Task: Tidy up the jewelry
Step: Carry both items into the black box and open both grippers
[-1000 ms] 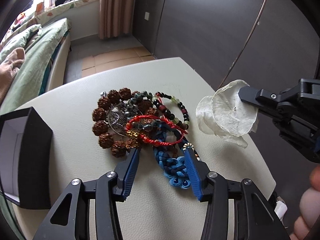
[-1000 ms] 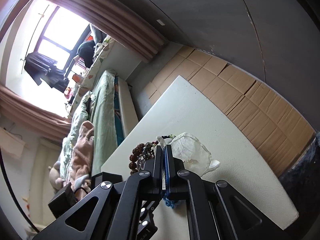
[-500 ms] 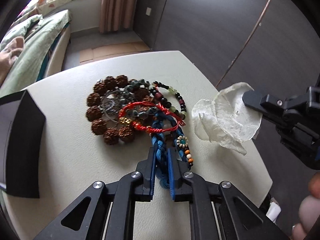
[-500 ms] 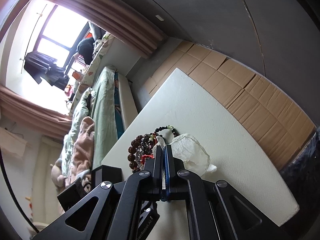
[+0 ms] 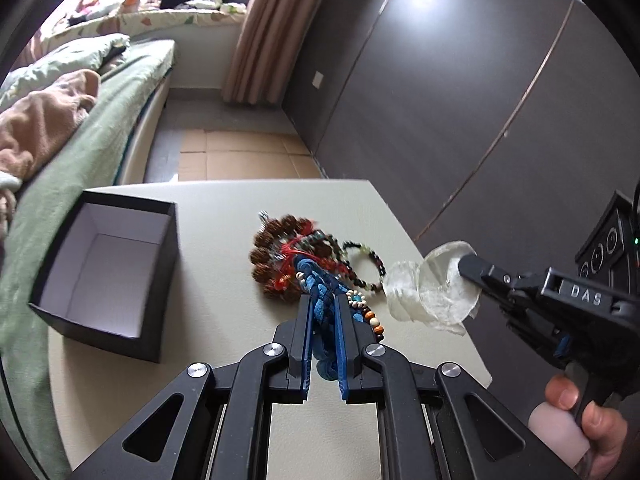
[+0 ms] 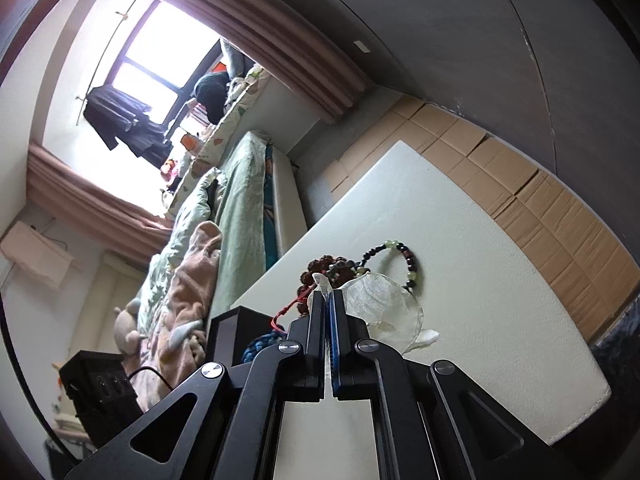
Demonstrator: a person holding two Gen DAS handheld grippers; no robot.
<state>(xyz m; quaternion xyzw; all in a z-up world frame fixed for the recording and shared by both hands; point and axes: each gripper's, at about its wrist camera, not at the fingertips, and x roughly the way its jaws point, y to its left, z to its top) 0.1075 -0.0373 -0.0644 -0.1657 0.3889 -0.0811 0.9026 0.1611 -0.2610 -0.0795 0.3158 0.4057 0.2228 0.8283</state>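
Note:
A blue braided bracelet [image 5: 320,286] runs between the pads of my left gripper [image 5: 323,300], which is shut on it; one end hangs below the fingers. Its far end still lies in the jewelry pile [image 5: 280,256] of big brown beads, red cord and a dark bead bracelet [image 5: 366,268] on the white table [image 5: 224,208]. My right gripper [image 6: 328,296] is shut on the edge of a thin white translucent pouch [image 6: 380,308], held just right of the pile. In the left wrist view that pouch [image 5: 432,296] hangs from the right gripper [image 5: 470,266].
An open black box [image 5: 108,272] with a white inside stands on the table left of the pile. A bed with green bedding [image 5: 80,128] lies beyond the table's left edge. A dark wardrobe wall [image 5: 440,100] rises at the right. A person's hand [image 5: 584,424] holds the right gripper's handle.
My left gripper closed on the blue braided bracelet, then rose and drew back with it, tugging the pile. The black box came fully into view. The right gripper shifted slightly with the pouch.

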